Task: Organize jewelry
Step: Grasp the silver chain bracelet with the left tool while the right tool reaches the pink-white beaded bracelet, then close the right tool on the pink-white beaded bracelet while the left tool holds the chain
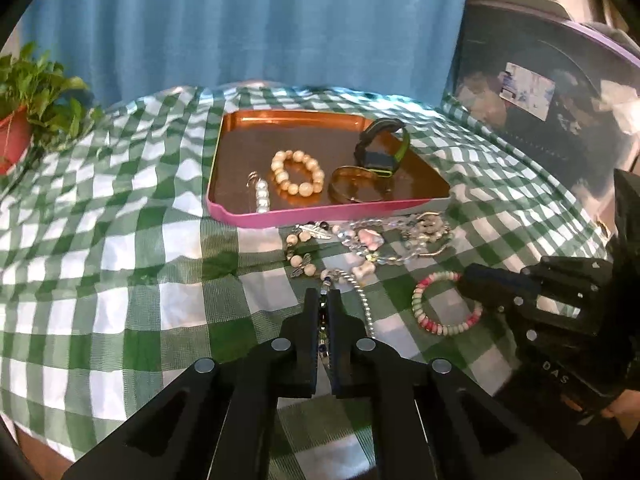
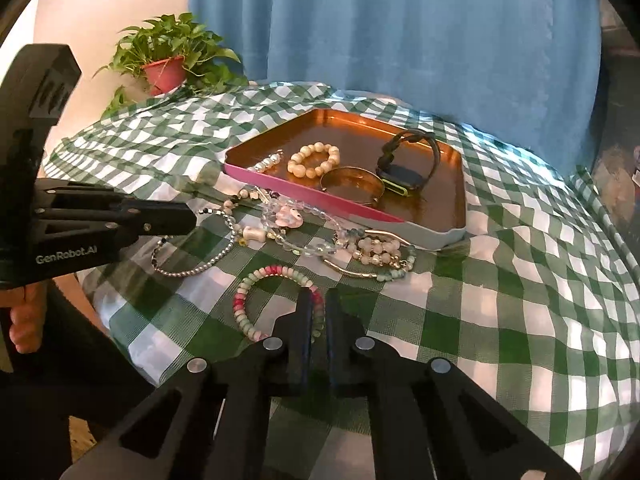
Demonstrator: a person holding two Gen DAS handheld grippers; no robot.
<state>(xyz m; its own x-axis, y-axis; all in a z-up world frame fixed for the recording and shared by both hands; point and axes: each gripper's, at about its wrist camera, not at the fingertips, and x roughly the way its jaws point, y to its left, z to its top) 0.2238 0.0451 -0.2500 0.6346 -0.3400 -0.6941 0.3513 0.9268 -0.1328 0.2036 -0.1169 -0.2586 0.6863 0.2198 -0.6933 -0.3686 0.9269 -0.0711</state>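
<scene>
A pink-rimmed copper tray (image 1: 320, 216) (image 2: 440, 236) holds a cream bead bracelet (image 1: 298, 172) (image 2: 314, 159), a pearl pin (image 1: 262, 194), a gold bangle (image 1: 356, 188) (image 2: 352, 184) and a dark watch (image 1: 380, 148) (image 2: 408, 164). A pile of bead jewelry (image 1: 372, 240) (image 2: 304, 228) lies in front of it. My left gripper (image 1: 323, 296) is shut on a silver bead chain (image 1: 366, 308) (image 2: 196, 268). My right gripper (image 2: 318, 294) (image 1: 468, 280) is shut on a pink and green bracelet (image 2: 256, 288) (image 1: 444, 308).
A green checked cloth (image 1: 120, 240) (image 2: 520, 300) covers the table. A potted plant (image 1: 24, 112) (image 2: 168, 64) stands at the far left. A blue curtain (image 1: 260, 20) hangs behind. Dark bins (image 1: 540, 100) stand at the right.
</scene>
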